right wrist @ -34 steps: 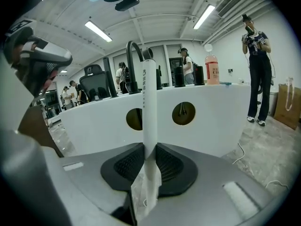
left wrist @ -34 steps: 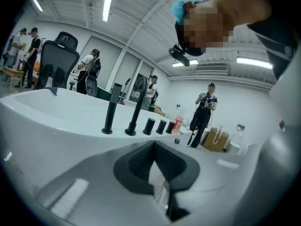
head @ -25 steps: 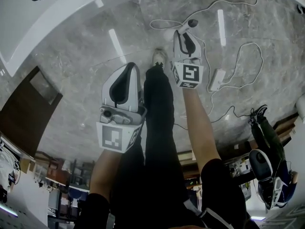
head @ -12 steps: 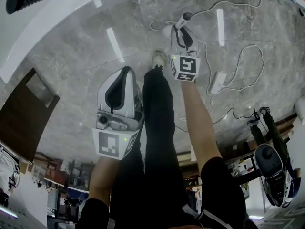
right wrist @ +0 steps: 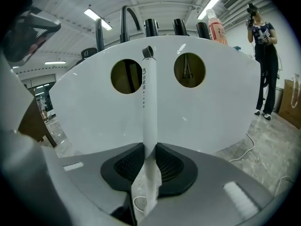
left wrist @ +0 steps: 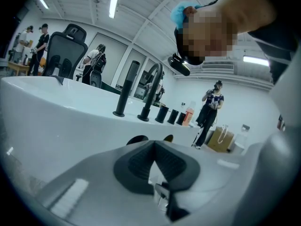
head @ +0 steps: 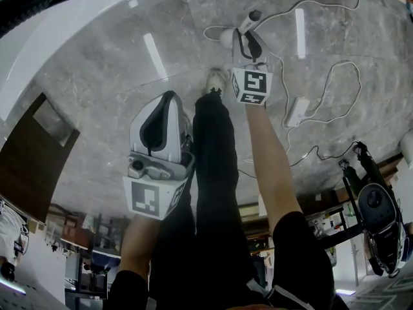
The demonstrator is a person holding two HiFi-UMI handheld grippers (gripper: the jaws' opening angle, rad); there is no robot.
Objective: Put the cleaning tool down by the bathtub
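Observation:
The cleaning tool (right wrist: 149,102) is a slim white rod with a dark tip, and it stands up between the pads of my right gripper (right wrist: 149,147), which is shut on it. From the head view the tool (head: 247,24) sticks out past the right gripper (head: 247,36) over the grey floor, pointing at the white bathtub (head: 71,24). The bathtub's wall (right wrist: 211,112) with two round holes fills the right gripper view, close ahead. My left gripper (head: 170,95) hangs lower left beside the person's leg, shut with nothing in it (left wrist: 153,143). The tub's rim (left wrist: 56,117) lies beyond it.
White cables (head: 322,76) and a power strip (head: 298,110) lie on the floor right of the tool. A dark wooden panel (head: 32,154) stands at the left. Black taps (right wrist: 127,18) and an orange bottle (right wrist: 215,29) sit on the tub's rim. A person (right wrist: 263,55) stands at the right.
The right gripper has sunk and moved up the picture toward the bathtub with the tool still in it. The left gripper has dropped a little.

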